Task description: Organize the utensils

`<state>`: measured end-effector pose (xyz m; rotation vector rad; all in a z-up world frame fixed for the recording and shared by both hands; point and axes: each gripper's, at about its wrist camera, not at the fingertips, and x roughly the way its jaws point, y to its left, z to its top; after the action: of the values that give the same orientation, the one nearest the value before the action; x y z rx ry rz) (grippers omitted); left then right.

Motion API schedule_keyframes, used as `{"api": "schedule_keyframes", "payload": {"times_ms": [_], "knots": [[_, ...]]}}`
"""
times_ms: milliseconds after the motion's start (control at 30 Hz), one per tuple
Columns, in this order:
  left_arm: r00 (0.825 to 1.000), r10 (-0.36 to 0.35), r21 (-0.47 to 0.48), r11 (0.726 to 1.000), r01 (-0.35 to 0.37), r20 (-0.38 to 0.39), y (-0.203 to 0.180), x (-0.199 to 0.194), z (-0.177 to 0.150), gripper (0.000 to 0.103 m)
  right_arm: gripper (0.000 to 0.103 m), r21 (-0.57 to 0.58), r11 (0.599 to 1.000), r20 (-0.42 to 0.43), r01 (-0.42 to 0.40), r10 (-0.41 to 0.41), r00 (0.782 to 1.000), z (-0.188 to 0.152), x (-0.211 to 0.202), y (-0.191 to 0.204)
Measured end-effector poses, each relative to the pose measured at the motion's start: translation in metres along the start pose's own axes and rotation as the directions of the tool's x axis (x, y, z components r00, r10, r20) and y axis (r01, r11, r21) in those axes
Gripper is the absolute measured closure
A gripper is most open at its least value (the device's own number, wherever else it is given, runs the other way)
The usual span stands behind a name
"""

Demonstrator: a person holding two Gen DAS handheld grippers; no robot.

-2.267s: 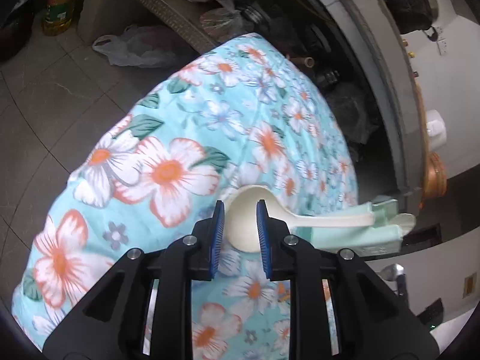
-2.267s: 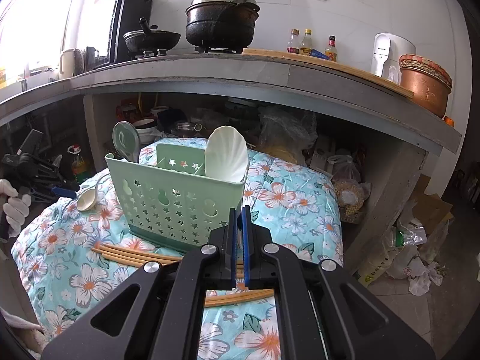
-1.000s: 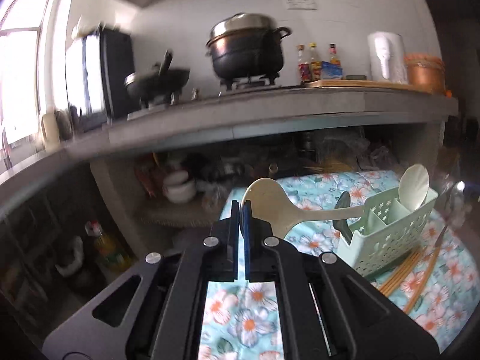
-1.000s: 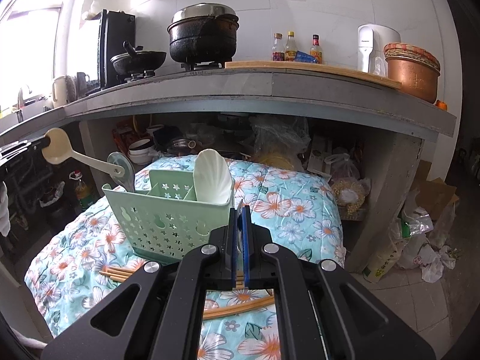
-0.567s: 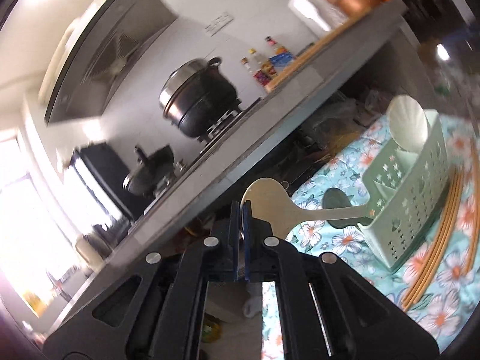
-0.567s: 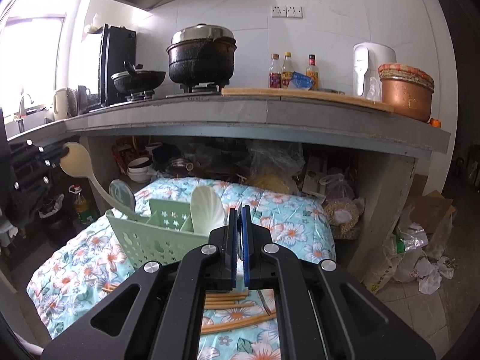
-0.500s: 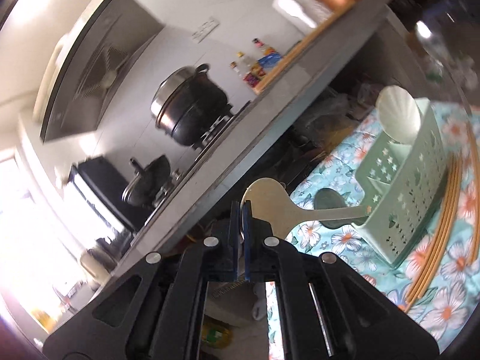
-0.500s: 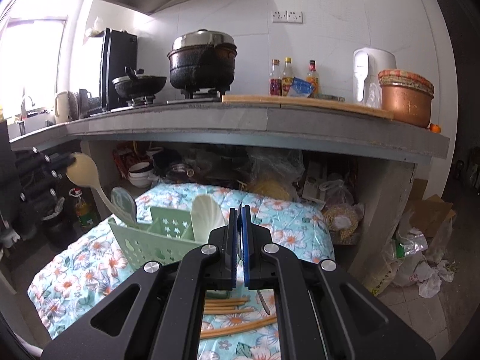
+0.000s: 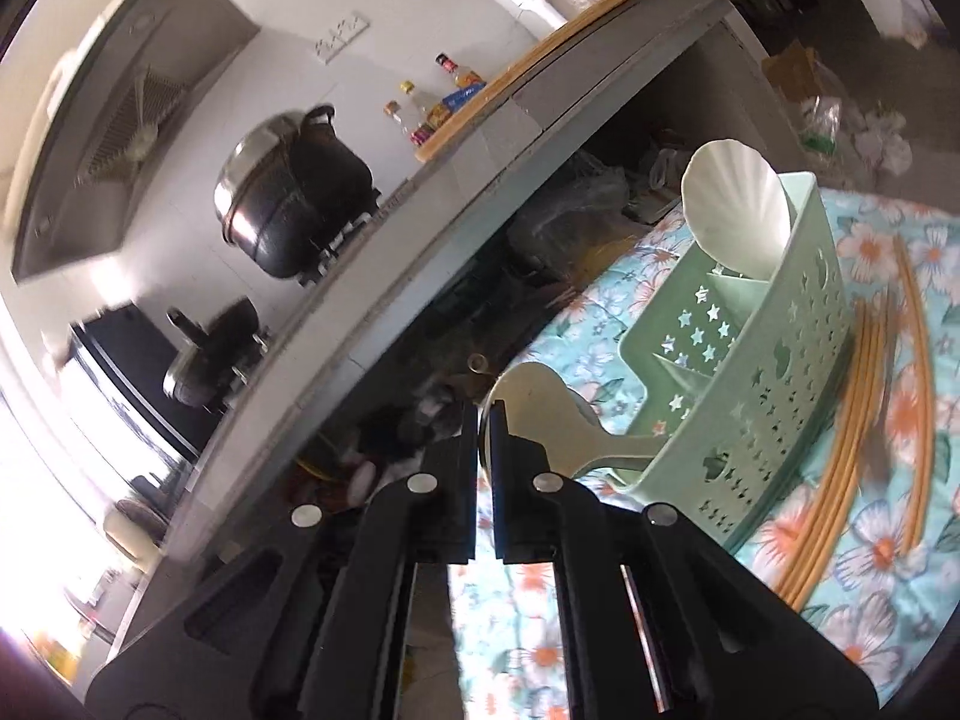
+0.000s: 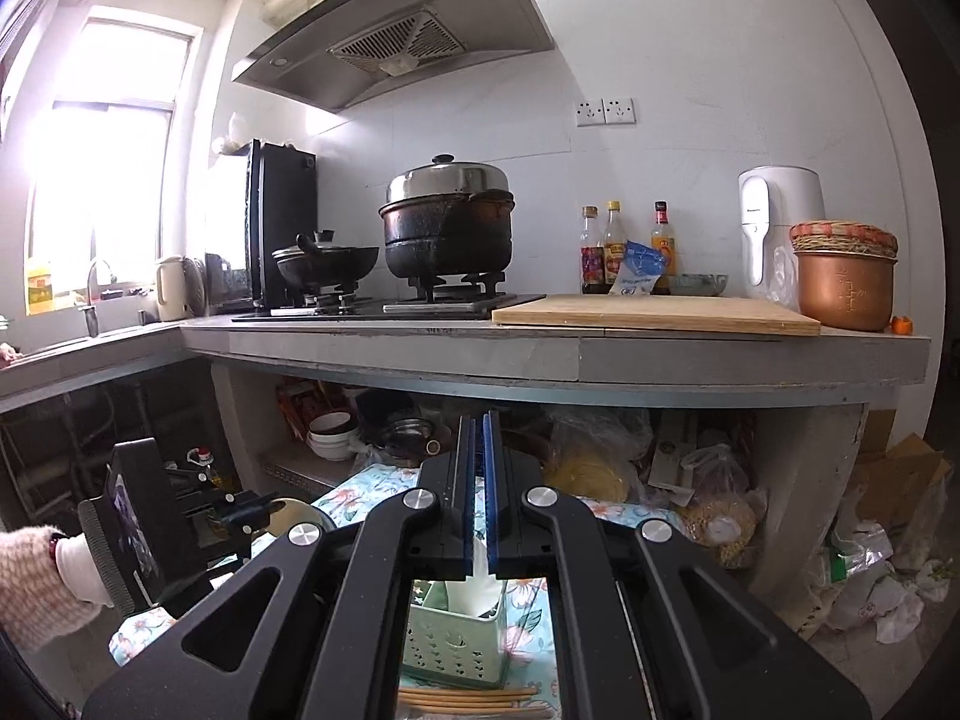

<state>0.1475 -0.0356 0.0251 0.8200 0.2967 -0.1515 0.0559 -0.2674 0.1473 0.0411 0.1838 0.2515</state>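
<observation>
The left gripper (image 9: 485, 420) pinches the cream spoon's (image 9: 540, 420) bowl edge, jaws just eased slightly, handle reaching into the green caddy (image 9: 774, 384); the right gripper (image 10: 477, 438) hangs closed, empty.

A utensil caddy (image 9: 756, 396) stands on a cloth-covered surface (image 9: 870, 546) in front of the worktop (image 10: 540, 354). A scoop (image 9: 732, 216) stands in its far compartment; a ladle (image 9: 552, 420) leans in its near end. Chopsticks (image 9: 840, 468) lie on the cloth just beside the caddy. On the worktop, a pot (image 10: 447, 228) sits left of the bottles (image 10: 612, 246).
</observation>
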Motion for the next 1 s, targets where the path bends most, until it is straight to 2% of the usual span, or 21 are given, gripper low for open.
{"api": "schedule_keyframes", "payload": {"times_ms": [133,233,300,333,367,433,500,567,633,767,867,933,1000], "knots": [[0.995,-0.094,-0.116,0.989,0.091,-0.023,0.009,0.011,-0.008,0.096,0.100,0.019,1.000,-0.064,-0.011,0.012,0.998,-0.011,0.009,-0.003],[0.987,-0.158,-0.210,0.966,0.150,-0.025,0.020,0.016,-0.014,0.085,0.099,0.011,0.999,-0.141,-0.044,0.045,0.989,-0.025,0.017,-0.001],[0.982,-0.191,-0.267,0.946,0.184,-0.003,0.027,0.015,-0.017,0.069,0.097,-0.002,0.997,-0.227,-0.078,0.076,0.971,-0.042,0.028,0.003],[0.979,-0.204,-0.301,0.933,0.198,0.014,0.033,0.013,-0.018,0.064,0.088,-0.009,0.995,-0.281,-0.102,0.096,0.955,-0.054,0.034,0.007],[0.978,-0.209,-0.324,0.923,0.207,0.028,0.036,0.011,-0.020,0.055,0.073,-0.009,0.992,-0.326,-0.129,0.119,0.938,-0.064,0.039,0.011],[0.974,-0.221,-0.367,0.903,0.226,0.056,0.043,0.008,-0.025,0.051,0.066,-0.012,0.985,-0.392,-0.171,0.153,0.907,-0.084,0.047,0.019],[0.973,-0.219,-0.400,0.887,0.228,0.069,0.048,0.005,-0.030,0.049,0.066,-0.044,0.976,-0.471,-0.213,0.168,0.866,-0.109,0.056,0.037],[0.974,-0.213,-0.429,0.874,0.226,0.079,0.053,0.001,-0.035,0.046,0.066,-0.090,0.966,-0.534,-0.241,0.157,0.831,-0.133,0.063,0.055],[0.976,-0.198,-0.461,0.860,0.218,0.091,0.061,-0.005,-0.041,0.045,0.066,-0.165,0.951,-0.573,-0.263,0.124,0.810,-0.154,0.067,0.076],[0.982,-0.160,-0.508,0.840,0.191,0.105,0.072,-0.015,-0.057,0.043,0.066,-0.292,0.915,-0.613,-0.280,0.046,0.789,-0.185,0.075,0.107],[0.984,-0.157,-0.546,0.818,0.179,0.089,0.079,-0.017,-0.070,0.043,0.066,-0.342,0.893,-0.640,-0.293,0.007,0.768,-0.200,0.082,0.117],[0.985,-0.158,-0.569,0.804,0.172,0.074,0.082,-0.017,-0.080,0.043,0.067,-0.399,0.874,-0.639,-0.279,-0.047,0.767,-0.209,0.085,0.123],[0.985,-0.164,-0.587,0.791,0.169,0.062,0.083,-0.016,-0.089,0.043,0.072,-0.432,0.863,-0.640,-0.261,-0.090,0.763,-0.215,0.089,0.127]]}}
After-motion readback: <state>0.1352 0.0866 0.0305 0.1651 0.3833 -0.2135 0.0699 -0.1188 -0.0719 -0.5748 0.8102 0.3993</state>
